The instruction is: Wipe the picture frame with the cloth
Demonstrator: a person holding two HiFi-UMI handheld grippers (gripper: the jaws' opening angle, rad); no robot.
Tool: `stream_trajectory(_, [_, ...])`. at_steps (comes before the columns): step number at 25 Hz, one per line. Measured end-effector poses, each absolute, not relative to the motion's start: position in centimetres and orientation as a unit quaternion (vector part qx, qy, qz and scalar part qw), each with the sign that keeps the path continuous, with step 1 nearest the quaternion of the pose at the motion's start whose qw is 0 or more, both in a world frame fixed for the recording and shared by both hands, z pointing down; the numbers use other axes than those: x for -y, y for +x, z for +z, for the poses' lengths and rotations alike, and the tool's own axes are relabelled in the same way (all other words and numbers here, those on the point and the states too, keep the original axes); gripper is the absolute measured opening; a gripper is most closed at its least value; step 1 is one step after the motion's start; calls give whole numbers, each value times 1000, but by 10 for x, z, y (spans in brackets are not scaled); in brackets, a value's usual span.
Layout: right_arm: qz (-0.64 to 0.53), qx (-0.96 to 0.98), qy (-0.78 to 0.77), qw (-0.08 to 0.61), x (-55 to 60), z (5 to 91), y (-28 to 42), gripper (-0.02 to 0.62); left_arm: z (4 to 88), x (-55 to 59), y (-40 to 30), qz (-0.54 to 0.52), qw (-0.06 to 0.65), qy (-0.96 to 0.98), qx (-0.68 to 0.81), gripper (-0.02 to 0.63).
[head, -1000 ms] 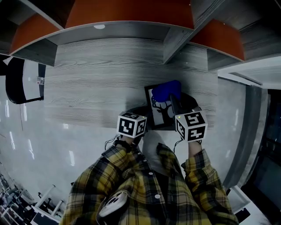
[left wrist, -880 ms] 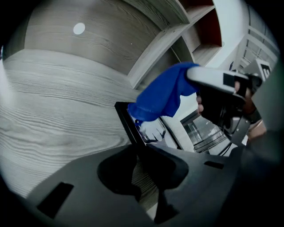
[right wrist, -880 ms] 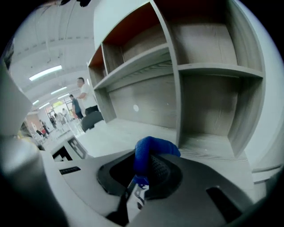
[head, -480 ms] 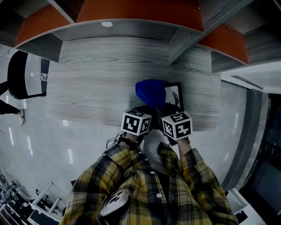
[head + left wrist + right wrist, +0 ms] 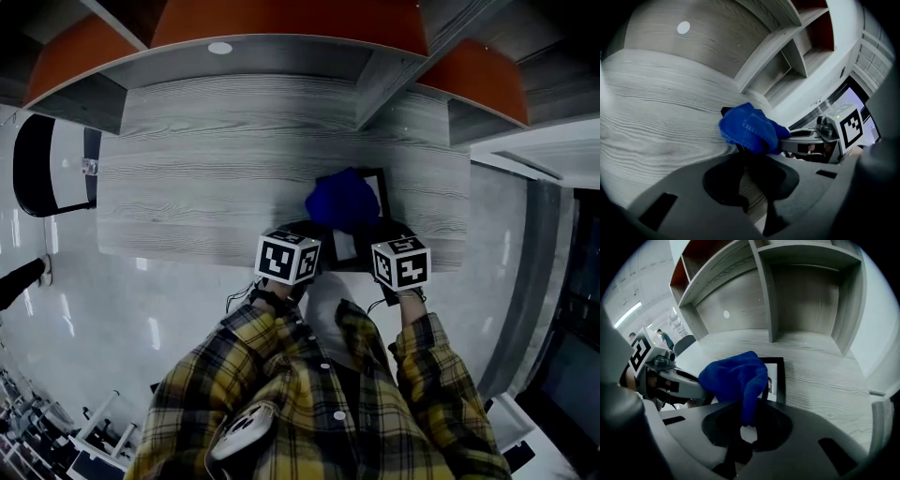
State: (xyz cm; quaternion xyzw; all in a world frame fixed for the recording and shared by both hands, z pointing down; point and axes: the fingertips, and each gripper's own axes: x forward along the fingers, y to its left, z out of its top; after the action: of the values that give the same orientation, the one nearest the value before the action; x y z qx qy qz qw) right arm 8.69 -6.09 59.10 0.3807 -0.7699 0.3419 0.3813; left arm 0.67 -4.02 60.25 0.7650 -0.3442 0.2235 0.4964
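Note:
A black picture frame [image 5: 371, 192] lies flat on the grey wood table [image 5: 206, 169] near its front edge, with its glass partly showing [image 5: 771, 380]. A bunched blue cloth [image 5: 340, 200] rests on the frame and covers most of it. My right gripper [image 5: 364, 223] is shut on the cloth [image 5: 733, 376] and presses it against the glass. My left gripper [image 5: 311, 236] reaches in from the left and is closed on the frame's near left edge [image 5: 727, 111], mostly hidden under the cloth [image 5: 749, 130].
Grey shelf compartments with orange backs [image 5: 281, 23] rise behind the table. A dark office chair [image 5: 42, 164] stands at the left on the glossy floor. The table's front edge [image 5: 187, 253] is just beside both grippers.
The right gripper swept the cloth from the frame's upper right to its left side, then back toward the middle. The left gripper stayed at the frame's edge.

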Motion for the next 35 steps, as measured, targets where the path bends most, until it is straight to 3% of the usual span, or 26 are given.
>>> stream_trajectory(16, [360,709,478,373,63,584,186,41,600,42,6,230,492,766,343,81])
stream_trajectory(23, [387,778,439,231,66,496,120,41,600,42,6,236,490,766,342,81])
stream_trajectory(28, [417,808,375,180,46,454,65,41,602,40,6,233,496,762,344,81])
stream_trajectory(31, [459,795,339,205,19,482,45,41,600,41,6,232,494,764,343,81])
stream_trajectory(35, [467,767,321,303,-14,557,39,41,598,41,5,234,489,766,344,81])
